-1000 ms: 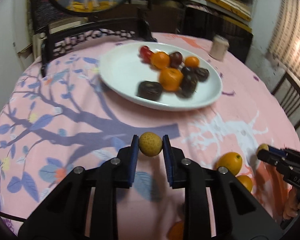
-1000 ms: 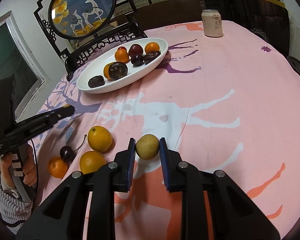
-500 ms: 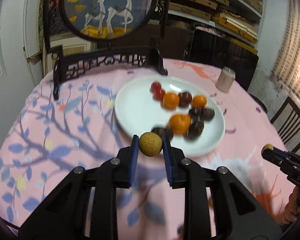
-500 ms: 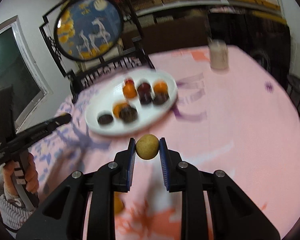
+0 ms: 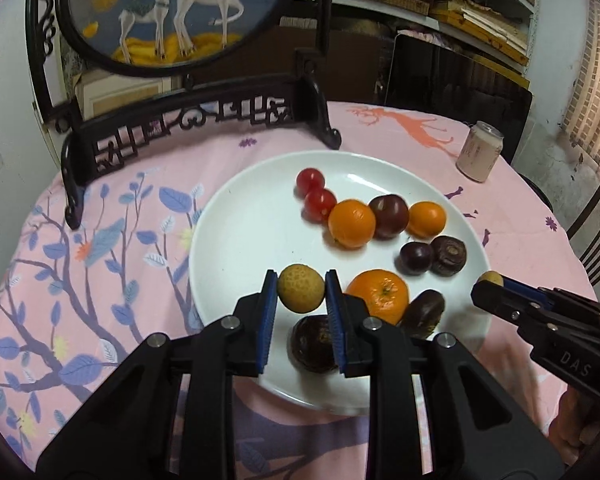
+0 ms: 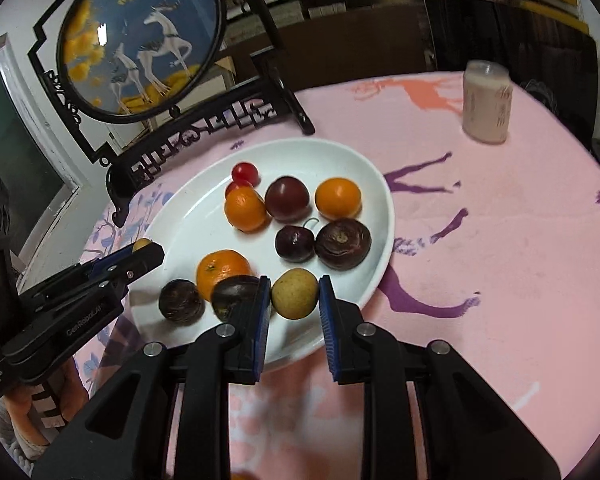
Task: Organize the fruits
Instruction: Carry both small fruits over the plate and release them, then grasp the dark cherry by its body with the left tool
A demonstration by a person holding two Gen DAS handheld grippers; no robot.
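Now the left gripper (image 5: 301, 286) is closed on a small yellow-brown fruit (image 5: 300, 288), and the blue pads (image 5: 269, 312) press it from both sides. This fruit hangs over the near-left part of the white plate (image 5: 236, 240), not touching it. Just beyond the right finger lies a mandarin (image 5: 378, 294), and under that finger a dark brown fruit (image 5: 312, 346) is partly hidden. Farther ahead of the fingers are two red cherry tomatoes (image 5: 315, 192), an orange (image 5: 351, 223), a dark plum (image 5: 389, 216) and a second small orange (image 5: 427, 219). To the right, the right gripper (image 6: 294, 294) is also closed, on a second yellow-brown fruit (image 6: 294, 294), held over the near rim of the same plate. Just left of its left finger is a dark oval fruit (image 6: 232, 292), touching the mandarin behind it. Ahead of the fingers sit a dark cherry (image 6: 294, 243) and a wrinkled brown fruit (image 6: 343, 243), side by side. Far beyond the right finger, a pale can (image 6: 486, 102) stands upright on the pink tablecloth (image 6: 500, 240).
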